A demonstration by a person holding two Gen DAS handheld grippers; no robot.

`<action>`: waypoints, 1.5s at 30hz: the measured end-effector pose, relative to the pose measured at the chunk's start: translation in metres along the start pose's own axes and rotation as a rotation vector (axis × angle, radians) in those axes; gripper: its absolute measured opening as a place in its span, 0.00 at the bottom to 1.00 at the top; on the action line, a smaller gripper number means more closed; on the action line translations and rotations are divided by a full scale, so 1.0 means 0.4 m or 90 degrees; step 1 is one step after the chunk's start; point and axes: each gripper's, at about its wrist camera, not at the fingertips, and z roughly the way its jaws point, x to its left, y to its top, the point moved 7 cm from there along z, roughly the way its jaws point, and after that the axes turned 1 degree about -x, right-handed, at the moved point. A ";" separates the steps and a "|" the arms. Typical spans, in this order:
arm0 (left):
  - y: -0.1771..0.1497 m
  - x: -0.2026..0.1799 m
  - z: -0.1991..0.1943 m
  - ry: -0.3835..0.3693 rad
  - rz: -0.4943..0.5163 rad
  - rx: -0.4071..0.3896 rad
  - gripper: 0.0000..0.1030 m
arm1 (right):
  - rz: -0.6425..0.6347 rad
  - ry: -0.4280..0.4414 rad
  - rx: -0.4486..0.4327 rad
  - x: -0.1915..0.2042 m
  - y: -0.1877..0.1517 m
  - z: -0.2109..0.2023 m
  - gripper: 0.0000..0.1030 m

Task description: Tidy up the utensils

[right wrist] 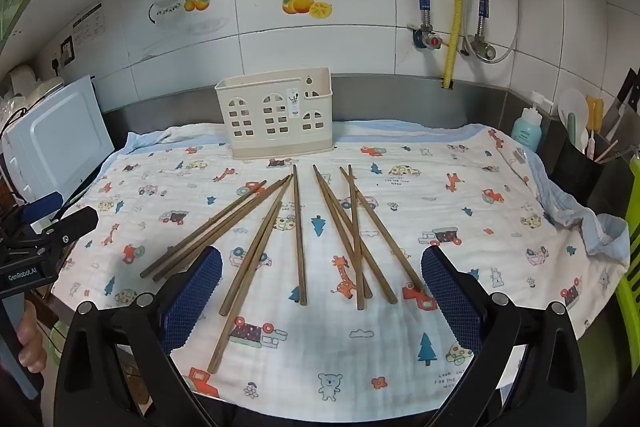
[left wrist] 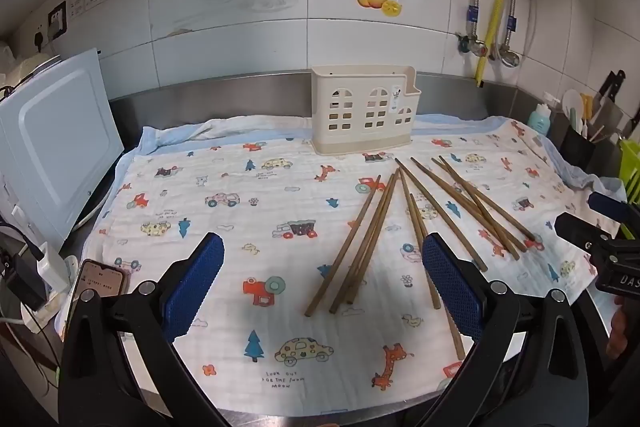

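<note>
Several brown wooden chopsticks (left wrist: pixel 416 223) (right wrist: pixel 300 239) lie fanned out on a printed cloth (left wrist: pixel 224 227) (right wrist: pixel 480 227). A cream plastic utensil holder (left wrist: pixel 366 109) (right wrist: pixel 276 113) with window cut-outs stands upright at the cloth's far edge. My left gripper (left wrist: pixel 322 285) hovers open over the near left of the cloth, nothing between its blue pads (left wrist: pixel 192 283). My right gripper (right wrist: pixel 322 301) is open above the near ends of the chopsticks, not touching them. In each view the other gripper shows at the edge: the right one (left wrist: pixel 596 219), the left one (right wrist: pixel 56 219).
A white appliance (left wrist: pixel 60 139) (right wrist: pixel 60 135) stands at the left, with a phone (left wrist: pixel 100 281) and plugs in front of it. At the right sit a teal bottle (right wrist: pixel 527 129), a black utensil pot (right wrist: pixel 576 167) and a green rack (right wrist: pixel 630 267). Steel backsplash and tiled wall rise behind.
</note>
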 end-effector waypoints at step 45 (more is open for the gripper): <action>0.017 -0.009 -0.038 -0.007 0.006 -0.026 0.95 | 0.006 0.001 -0.022 -0.006 0.003 -0.030 0.94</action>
